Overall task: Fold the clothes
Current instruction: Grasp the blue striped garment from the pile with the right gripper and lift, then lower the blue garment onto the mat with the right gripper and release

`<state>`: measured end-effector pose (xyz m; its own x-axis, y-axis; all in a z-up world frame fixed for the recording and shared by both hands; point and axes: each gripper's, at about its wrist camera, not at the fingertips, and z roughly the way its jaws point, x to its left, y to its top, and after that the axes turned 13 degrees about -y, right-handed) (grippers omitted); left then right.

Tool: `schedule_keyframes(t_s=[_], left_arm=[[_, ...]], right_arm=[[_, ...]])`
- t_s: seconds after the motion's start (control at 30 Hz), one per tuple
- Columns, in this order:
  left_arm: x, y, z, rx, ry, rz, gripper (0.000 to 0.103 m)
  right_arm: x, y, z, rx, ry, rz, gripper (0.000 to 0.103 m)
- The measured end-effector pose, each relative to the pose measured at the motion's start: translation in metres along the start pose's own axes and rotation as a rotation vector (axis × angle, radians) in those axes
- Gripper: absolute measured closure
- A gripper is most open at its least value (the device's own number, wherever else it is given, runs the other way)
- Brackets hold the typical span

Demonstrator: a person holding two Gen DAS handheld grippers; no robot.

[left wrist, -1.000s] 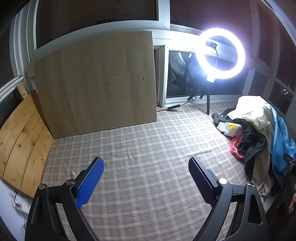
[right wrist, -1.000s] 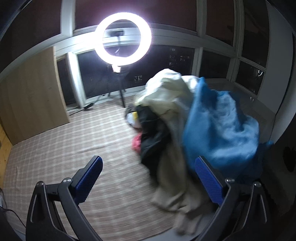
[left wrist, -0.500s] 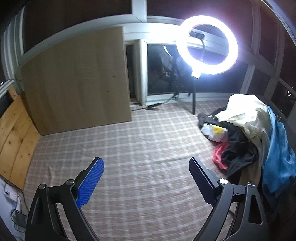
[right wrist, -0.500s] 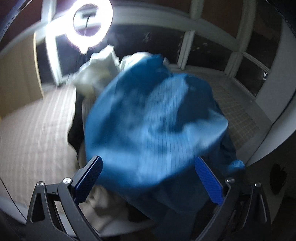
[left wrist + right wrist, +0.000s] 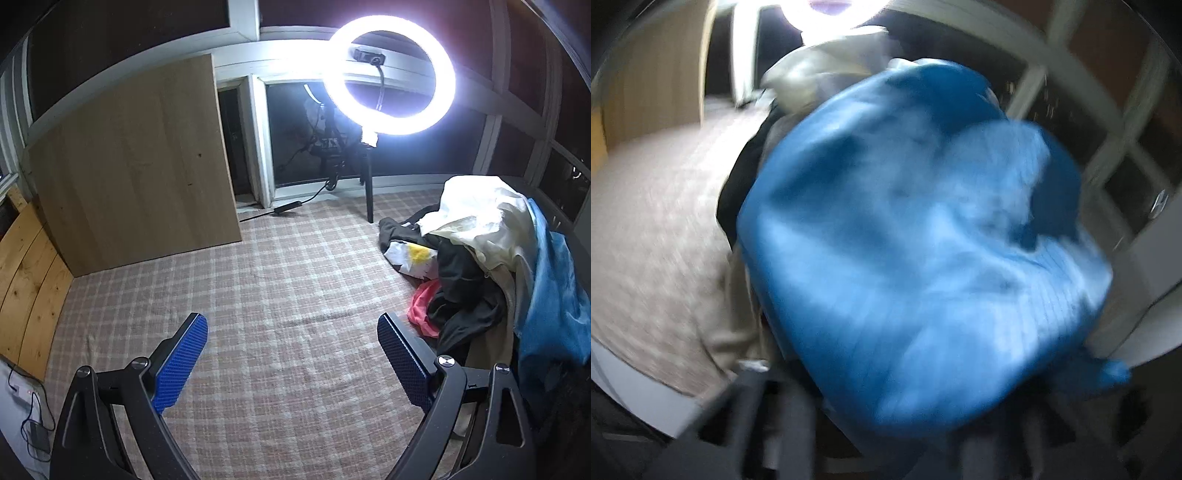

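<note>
Blue garment (image 5: pixel 916 251) fills view; right tongs (image 5: pixel 886 435) closing, angled down

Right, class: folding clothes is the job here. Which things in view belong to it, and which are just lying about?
Belongs to the job:
- crumpled blue garment, filling the right wrist view
- mixed pile of cream, black and pink clothes
- checked pink-and-beige cloth surface

Just lying about:
- glowing white ring light
- leaning pale wooden board
- black cable

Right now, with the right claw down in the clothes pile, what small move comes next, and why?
Probably lift the crumpled blue garment clear of the pile toward the bare checked blanket. The right claw's jaws are closing at its lower edge, though blur hides the grip, and the left claw waits open.
</note>
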<state>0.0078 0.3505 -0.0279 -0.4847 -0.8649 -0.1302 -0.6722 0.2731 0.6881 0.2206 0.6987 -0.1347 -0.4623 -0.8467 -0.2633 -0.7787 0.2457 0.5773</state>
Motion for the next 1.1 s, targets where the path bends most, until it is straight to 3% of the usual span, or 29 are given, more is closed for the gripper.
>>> schedule_keyframes(t_s=[0.07, 0.2, 0.47, 0.57, 0.83, 0.93, 1.1], left_arm=[[0.003, 0.000, 0.000, 0.000, 0.007, -0.006, 0.010], [0.005, 0.003, 0.001, -0.005, 0.010, -0.009, 0.010], [0.008, 0.011, 0.001, -0.019, 0.012, -0.007, 0.010], [0.015, 0.015, -0.004, -0.033, 0.015, -0.015, 0.010], [0.046, 0.025, -0.035, -0.103, -0.010, 0.009, 0.010], [0.070, 0.026, -0.057, -0.140, -0.022, 0.004, 0.010], [0.118, 0.017, -0.100, -0.190, -0.006, 0.002, 0.010]], right_arm=[[-0.025, 0.013, -0.004, -0.034, 0.011, 0.072, 0.098], [-0.075, 0.053, -0.031, -0.168, -0.082, 0.166, 0.099], [-0.165, 0.144, -0.094, -0.399, -0.079, 0.385, 0.101], [-0.174, 0.171, -0.130, -0.486, -0.086, 0.402, 0.101], [-0.155, 0.229, -0.284, -0.773, -0.088, 0.397, 0.101], [-0.109, 0.258, -0.349, -0.862, -0.063, 0.311, 0.101], [0.006, 0.293, -0.407, -0.911, 0.073, 0.135, 0.101]])
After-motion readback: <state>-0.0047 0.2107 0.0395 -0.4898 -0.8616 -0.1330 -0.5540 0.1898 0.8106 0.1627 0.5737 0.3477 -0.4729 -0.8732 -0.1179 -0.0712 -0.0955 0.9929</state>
